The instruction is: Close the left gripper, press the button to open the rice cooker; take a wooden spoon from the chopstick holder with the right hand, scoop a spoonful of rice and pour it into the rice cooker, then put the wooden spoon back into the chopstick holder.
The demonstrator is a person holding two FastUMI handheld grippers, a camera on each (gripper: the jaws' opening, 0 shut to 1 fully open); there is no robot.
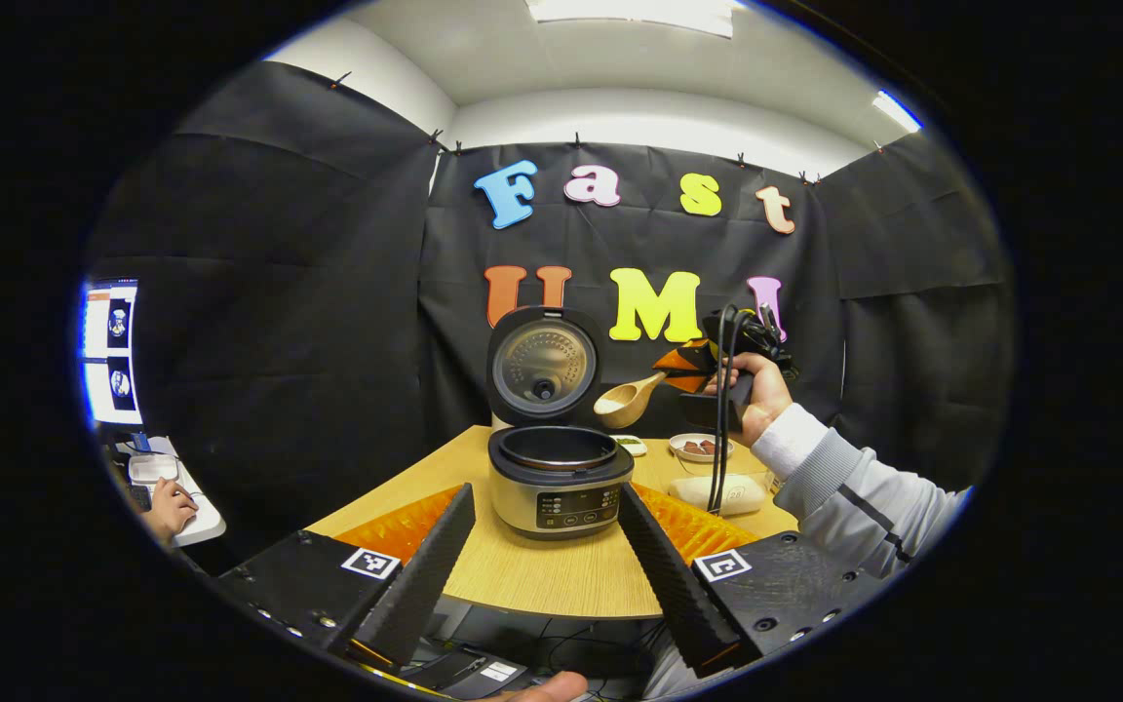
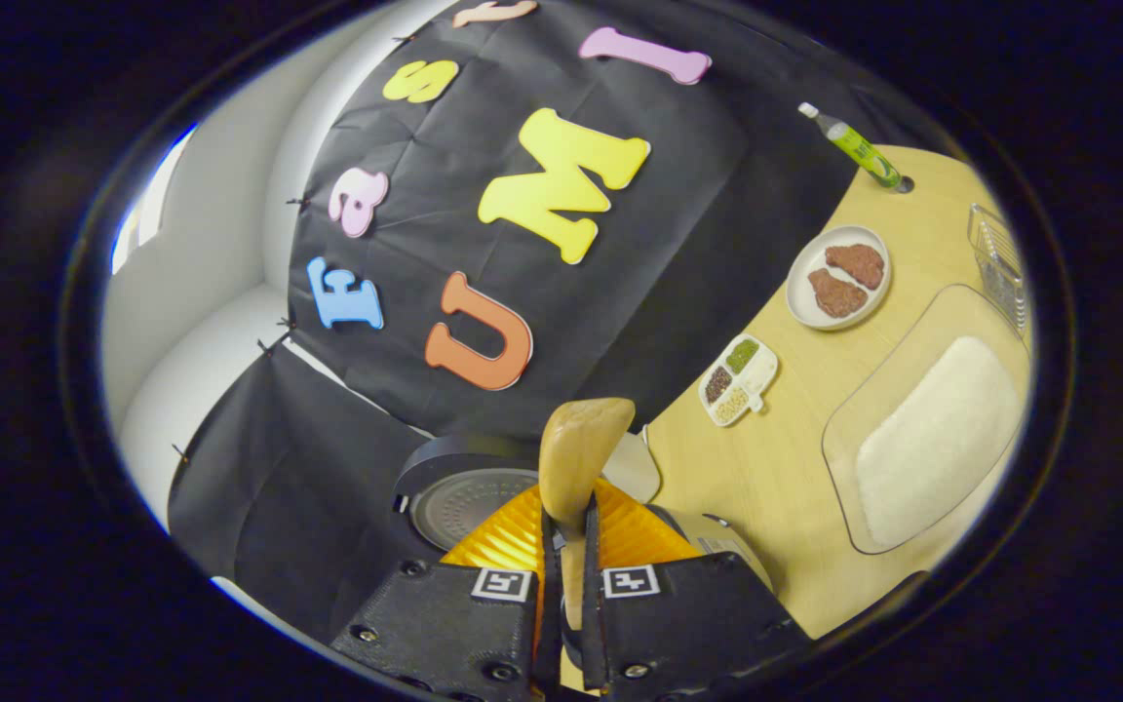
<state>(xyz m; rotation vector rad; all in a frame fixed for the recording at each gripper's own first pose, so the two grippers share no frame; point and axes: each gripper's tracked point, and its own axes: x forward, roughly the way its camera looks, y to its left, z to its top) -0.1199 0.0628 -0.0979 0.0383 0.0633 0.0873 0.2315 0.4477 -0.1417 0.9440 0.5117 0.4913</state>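
Judging by how things lie, the task stands a little past its middle. The round silver-and-black rice cooker point(image 1: 560, 481) sits on the light wooden table point(image 1: 542, 575) with its lid point(image 1: 543, 366) standing upright and the dark inner pot exposed, so the button press looks done. The left gripper point(image 1: 544, 565) hangs low in front of the cooker with its two fingers spread wide apart, holding nothing and touching nothing.

In the left gripper view, the right gripper point(image 1: 686, 366), carried in a hand point(image 1: 764, 390) with a pale grey sleeve, is raised above and to the right of the open pot. Its fingers are pressed together on the handle of the light wooden spoon point(image 1: 626, 402), whose bowl points toward the cooker, near the lid and just off the pot's rim. So the spoon has been fetched, and the scoop seems done too, though I cannot tell whether grains sit in the bowl.

The right gripper view shows the same pinch point(image 2: 563, 561) up close: the spoon point(image 2: 579, 450) juts out between the two fingers, with the cooker's lid point(image 2: 469, 492) beyond it. The clear shallow tray of white rice point(image 2: 937, 439) lies well apart on the table.

What seems left: tip the spoon over the pot, then return it to the chopstick holder, which I cannot pick out with certainty.
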